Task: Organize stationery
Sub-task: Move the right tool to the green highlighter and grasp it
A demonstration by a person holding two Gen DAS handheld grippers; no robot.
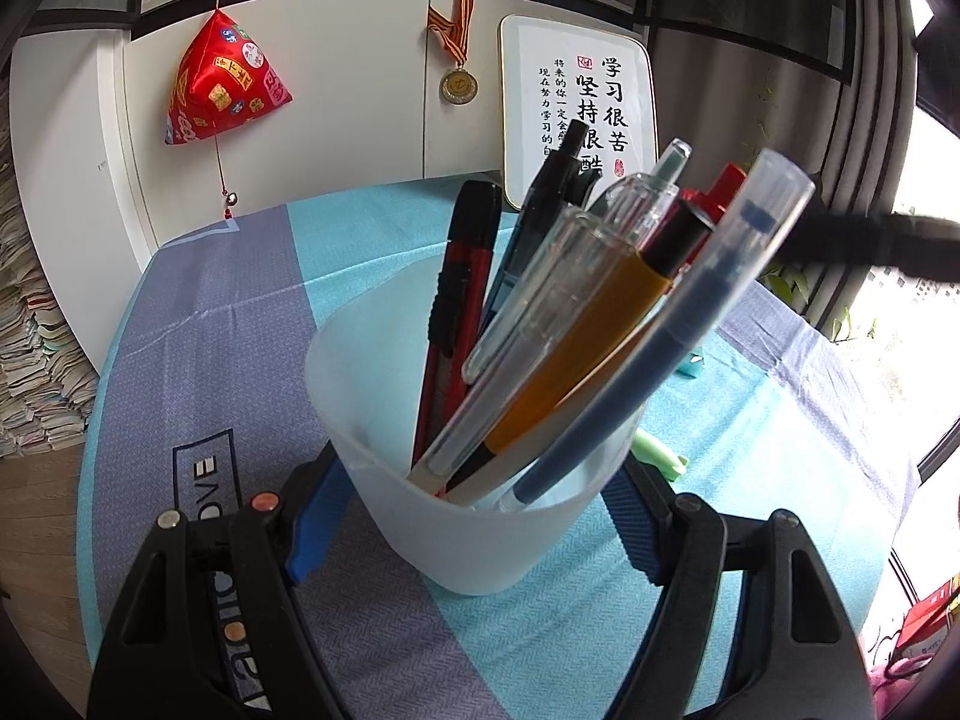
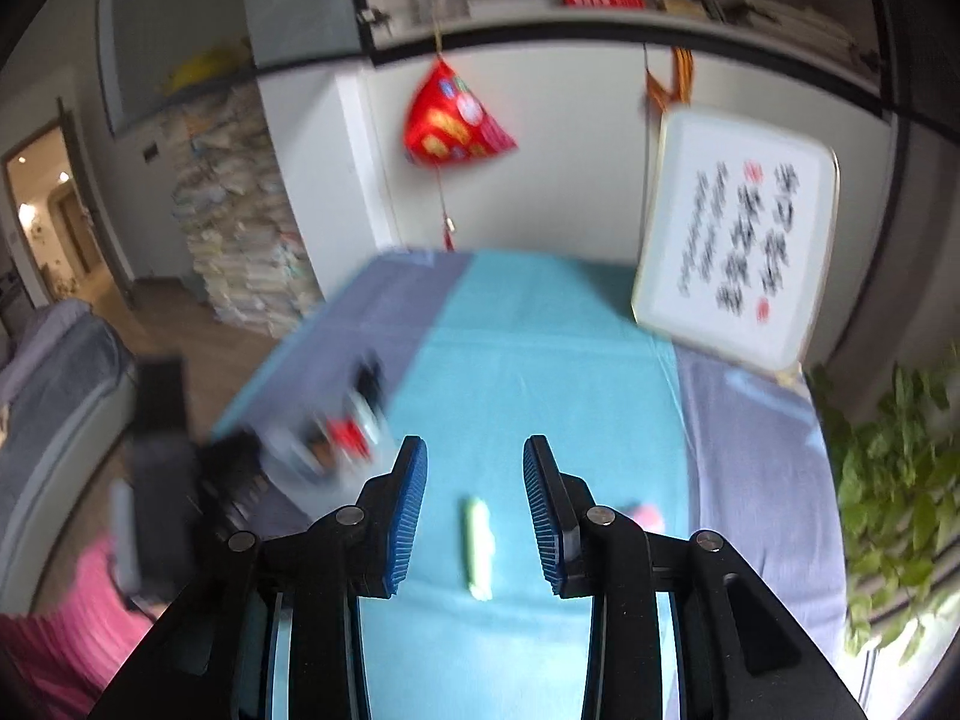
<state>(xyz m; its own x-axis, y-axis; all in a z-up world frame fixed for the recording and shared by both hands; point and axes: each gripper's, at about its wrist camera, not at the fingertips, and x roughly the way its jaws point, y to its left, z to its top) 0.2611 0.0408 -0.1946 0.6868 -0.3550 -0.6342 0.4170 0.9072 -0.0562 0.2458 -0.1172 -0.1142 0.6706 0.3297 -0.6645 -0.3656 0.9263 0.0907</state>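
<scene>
a table covered by a cloth in light blue and grey-purple stripes carries everything. on it stand a frosted plastic cup and, at the far edge, a white framed calligraphy board propped upright. a pale green stationery piece lies flat on a blue stripe, with a small pink thing just beside it, too blurred to tell.

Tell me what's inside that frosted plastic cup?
The frosted plastic cup holds a red and black utility knife, clear-barrelled pens and a blue-filled pen. Their lower tips are blurred by the cup wall.
</scene>
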